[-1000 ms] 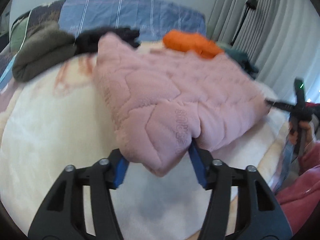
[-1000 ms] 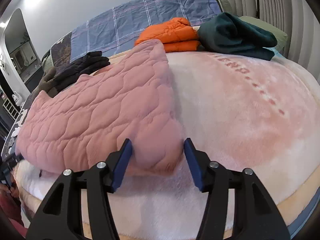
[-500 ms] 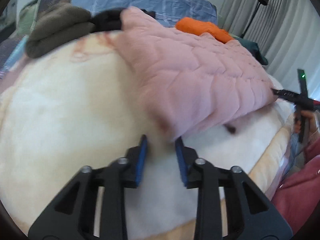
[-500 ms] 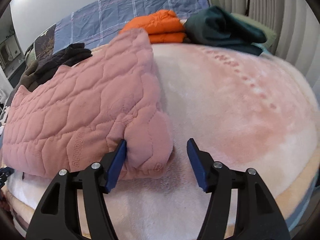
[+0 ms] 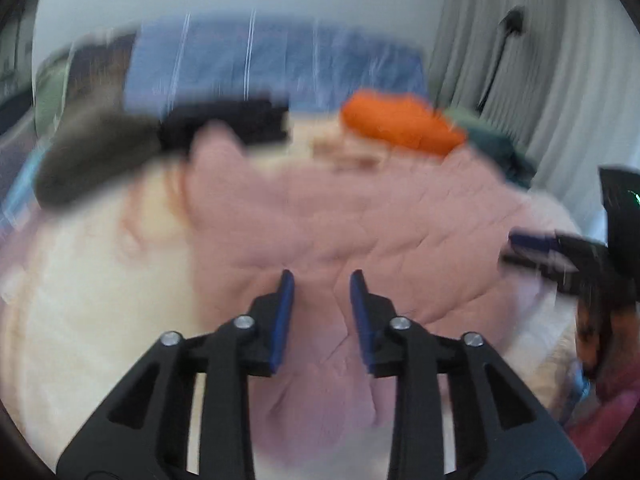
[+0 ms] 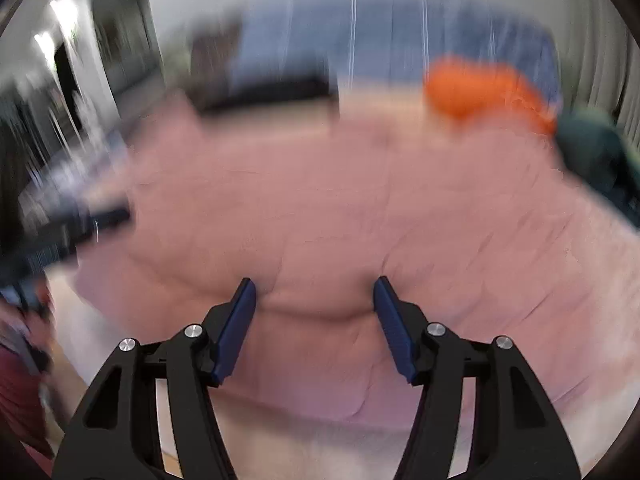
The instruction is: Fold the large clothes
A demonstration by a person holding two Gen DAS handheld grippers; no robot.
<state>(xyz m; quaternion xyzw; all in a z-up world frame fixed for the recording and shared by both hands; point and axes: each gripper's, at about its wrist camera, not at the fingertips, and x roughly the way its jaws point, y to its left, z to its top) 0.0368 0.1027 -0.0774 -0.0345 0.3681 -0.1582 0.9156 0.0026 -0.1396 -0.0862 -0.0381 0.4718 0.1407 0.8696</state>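
A folded pink quilted garment (image 5: 340,232) lies on the cream blanket of the bed (image 5: 100,300). Both views are motion-blurred. My left gripper (image 5: 322,280) is open a little, its blue fingertips over the garment's near edge with pink fabric between them, not clamped. My right gripper (image 6: 314,284) is open wide over the near edge of the same garment (image 6: 320,208). The right gripper also shows at the right of the left wrist view (image 5: 568,252), and the left gripper at the left of the right wrist view (image 6: 80,224).
Folded clothes sit at the back of the bed: an orange pile (image 5: 396,124), a dark teal one (image 5: 496,148), a black one (image 5: 232,120) and an olive-brown one (image 5: 92,148). Blue plaid bedding (image 5: 272,64) lies behind. Curtains (image 5: 560,60) hang at the right.
Both grippers have swung in over the garment's near edge. The left gripper, open then narrowed on the blanket, now has pink fabric between its fingers. The right gripper has stayed open.
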